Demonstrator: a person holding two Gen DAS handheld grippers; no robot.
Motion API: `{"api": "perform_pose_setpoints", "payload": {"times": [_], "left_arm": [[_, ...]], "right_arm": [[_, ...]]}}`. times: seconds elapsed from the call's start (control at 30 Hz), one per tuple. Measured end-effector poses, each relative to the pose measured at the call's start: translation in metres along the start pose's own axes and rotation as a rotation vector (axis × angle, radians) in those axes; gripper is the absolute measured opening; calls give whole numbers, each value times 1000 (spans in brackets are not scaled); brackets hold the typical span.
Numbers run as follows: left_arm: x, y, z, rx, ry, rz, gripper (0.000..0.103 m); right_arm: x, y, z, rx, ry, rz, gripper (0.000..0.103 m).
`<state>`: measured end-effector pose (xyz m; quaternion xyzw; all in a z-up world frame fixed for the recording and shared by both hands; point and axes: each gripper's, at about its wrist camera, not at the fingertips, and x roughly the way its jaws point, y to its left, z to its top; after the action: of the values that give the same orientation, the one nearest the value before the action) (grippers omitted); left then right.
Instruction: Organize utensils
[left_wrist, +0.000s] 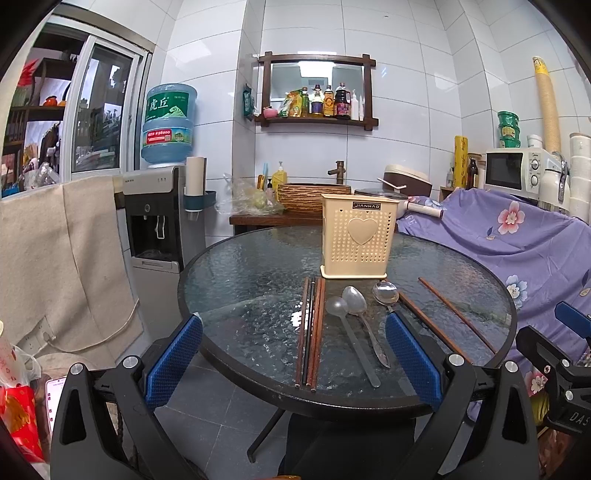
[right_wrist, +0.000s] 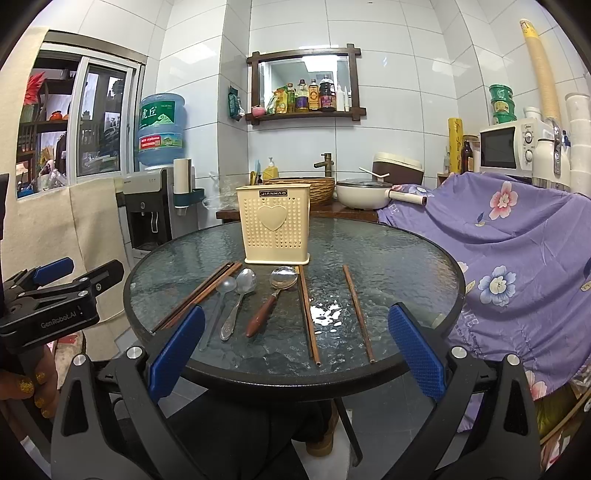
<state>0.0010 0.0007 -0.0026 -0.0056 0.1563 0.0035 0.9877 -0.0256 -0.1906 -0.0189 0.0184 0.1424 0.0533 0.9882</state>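
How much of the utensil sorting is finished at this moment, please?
Nothing looks done: the cream holder shows no utensils sticking out. Both grippers, left and right, are open and empty. Left: three spoons and the chopsticks lying on the glass table.

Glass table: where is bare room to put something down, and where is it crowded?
The glass table is bare left of the chopstick bundle, and right of the lone chopstick toward the purple cloth. It is crowded in front of the cream holder, where three spoons and chopsticks lie.
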Motion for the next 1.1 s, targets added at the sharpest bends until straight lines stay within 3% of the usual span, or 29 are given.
{"api": "perform_pose_setpoints", "payload": {"times": [1.1], "left_arm": [[0,-3,1,11,2,-3,97]], "right_arm": [[4,-1,-2,1,8,-3,98]]}}
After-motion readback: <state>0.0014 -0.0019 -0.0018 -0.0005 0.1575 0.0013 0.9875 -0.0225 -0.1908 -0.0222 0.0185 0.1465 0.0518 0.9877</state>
